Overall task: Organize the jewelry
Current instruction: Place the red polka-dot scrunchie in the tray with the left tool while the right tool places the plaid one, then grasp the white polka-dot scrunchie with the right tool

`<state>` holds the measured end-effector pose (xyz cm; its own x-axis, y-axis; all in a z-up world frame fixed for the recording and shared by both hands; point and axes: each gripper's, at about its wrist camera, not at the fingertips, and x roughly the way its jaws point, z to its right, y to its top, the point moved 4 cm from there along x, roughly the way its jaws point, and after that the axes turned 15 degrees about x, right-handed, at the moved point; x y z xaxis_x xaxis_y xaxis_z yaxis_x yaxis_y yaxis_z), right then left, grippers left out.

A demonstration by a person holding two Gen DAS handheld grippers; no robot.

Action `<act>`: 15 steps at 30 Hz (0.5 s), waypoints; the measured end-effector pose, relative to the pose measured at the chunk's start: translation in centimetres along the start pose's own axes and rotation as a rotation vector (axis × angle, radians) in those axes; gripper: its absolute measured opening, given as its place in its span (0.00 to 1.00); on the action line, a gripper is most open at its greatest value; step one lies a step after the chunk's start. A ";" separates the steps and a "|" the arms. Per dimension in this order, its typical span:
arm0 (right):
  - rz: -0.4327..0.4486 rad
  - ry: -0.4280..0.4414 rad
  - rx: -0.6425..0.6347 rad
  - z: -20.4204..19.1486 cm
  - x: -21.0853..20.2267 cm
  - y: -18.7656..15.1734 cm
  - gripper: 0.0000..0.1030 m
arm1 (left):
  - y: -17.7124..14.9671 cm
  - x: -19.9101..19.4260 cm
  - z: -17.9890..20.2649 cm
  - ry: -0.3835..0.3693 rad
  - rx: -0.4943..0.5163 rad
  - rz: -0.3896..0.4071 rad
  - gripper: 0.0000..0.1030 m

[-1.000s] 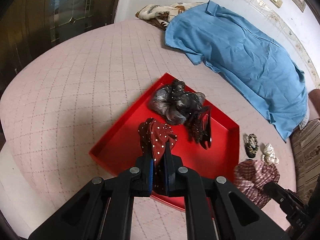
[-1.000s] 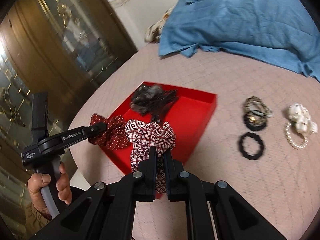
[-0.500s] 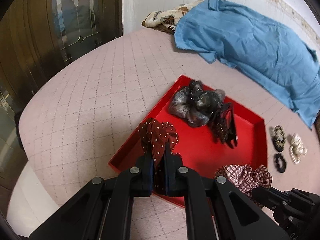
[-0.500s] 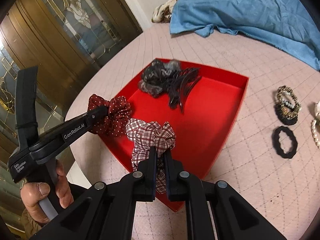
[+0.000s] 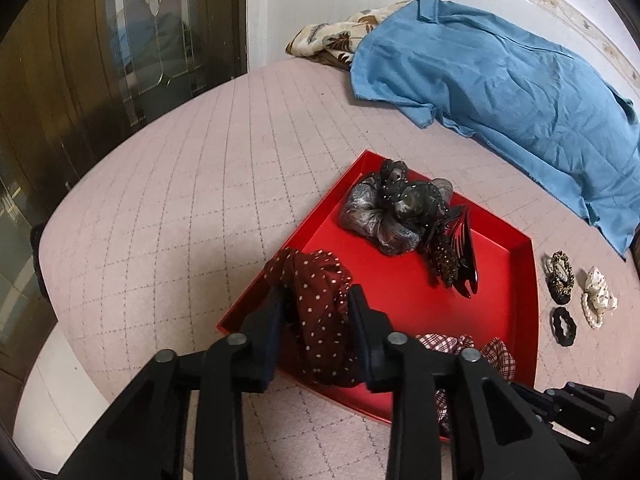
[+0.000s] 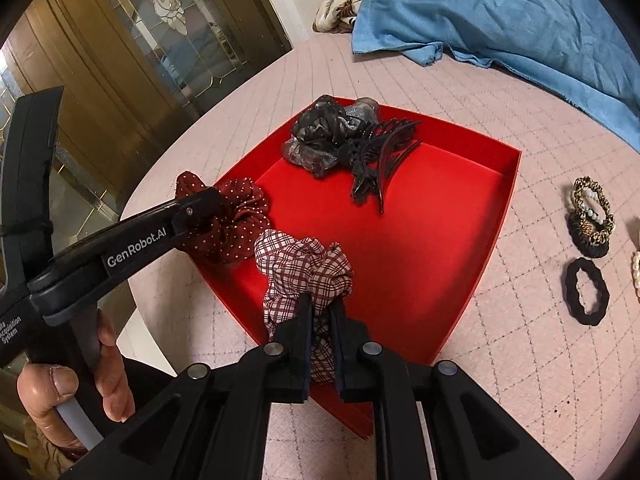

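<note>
Red lacquer-like walls frame the square tray (image 6: pixel 498 216), which sits on the pink quilted bed (image 5: pixel 192 200) with one corner pointing toward the cameras. The left gripper (image 5: pixel 316 312) reaches in low from the tray's left edge, held from below by a bare hand (image 6: pixel 76 392) wrapped around its grip; its fingers stand apart, with the dark red polka-dot scrunchie (image 5: pixel 320 312) lying loose in the gap between them, over the tray's left rim. The right gripper (image 6: pixel 322 312) comes in over the near corner, its fingers drawn close and clamped on the plaid scrunchie (image 6: pixel 304 276), whose ruffles bunch up above the fingertips over the tray floor. At the tray's far corner lie a grey gauzy scrunchie (image 6: pixel 320 136) and a black claw clip (image 6: pixel 376 160), the clip's long axis running from far right to near left. Outside the tray to the right rest a black hair tie (image 6: pixel 586 292), a leopard-print bracelet bundle (image 6: pixel 592 212) and a pearl piece (image 5: pixel 598 296), near a blue shirt (image 5: pixel 500 76).
</note>
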<state>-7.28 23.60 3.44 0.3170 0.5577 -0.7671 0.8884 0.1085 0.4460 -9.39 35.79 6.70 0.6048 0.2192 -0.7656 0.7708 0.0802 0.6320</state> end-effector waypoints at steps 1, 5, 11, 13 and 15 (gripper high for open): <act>0.003 0.000 -0.001 0.0 -0.1 0.0 0.14 | 0.0 -0.2 0.2 0.012 0.012 0.007 0.36; 0.020 -0.001 -0.010 -0.2 -0.7 0.2 0.18 | 0.3 -0.7 0.7 0.053 0.048 0.033 0.49; 0.057 0.003 -0.030 -0.7 -2.2 0.0 0.32 | 0.5 -1.3 1.1 0.076 0.078 0.059 0.55; 0.069 0.004 -0.036 -0.7 -2.8 -0.2 0.33 | 0.5 -1.4 1.1 0.077 0.080 0.059 0.55; 0.080 0.000 -0.039 -0.4 -3.5 -0.3 0.33 | 0.5 -1.4 1.1 0.078 0.079 0.059 0.56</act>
<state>-8.79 21.97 6.16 0.3867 0.5659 -0.7282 0.8466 0.0953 0.5236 -9.59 34.43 7.94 0.6348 0.2963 -0.7136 0.7495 -0.0117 0.6619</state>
